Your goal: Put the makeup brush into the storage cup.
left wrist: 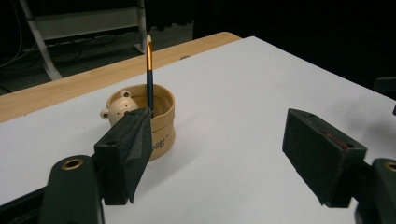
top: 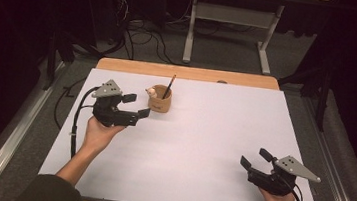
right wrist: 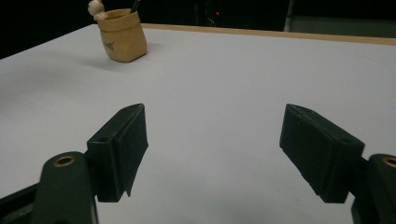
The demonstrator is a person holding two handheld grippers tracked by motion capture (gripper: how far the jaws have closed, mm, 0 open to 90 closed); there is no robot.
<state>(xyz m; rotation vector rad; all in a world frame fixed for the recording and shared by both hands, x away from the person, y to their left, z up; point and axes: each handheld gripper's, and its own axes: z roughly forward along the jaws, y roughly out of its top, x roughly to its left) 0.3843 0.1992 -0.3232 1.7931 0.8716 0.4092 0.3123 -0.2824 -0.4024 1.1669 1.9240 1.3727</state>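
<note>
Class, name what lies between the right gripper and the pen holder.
Nothing: the high view shows bare white table between the right gripper and the pen holder.

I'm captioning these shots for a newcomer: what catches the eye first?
A small tan holder with a bear figure on its rim stands near the far edge of the white table, a pencil upright inside. The left gripper sits beside it with jaws open; the right gripper waits open at the near right.
</note>
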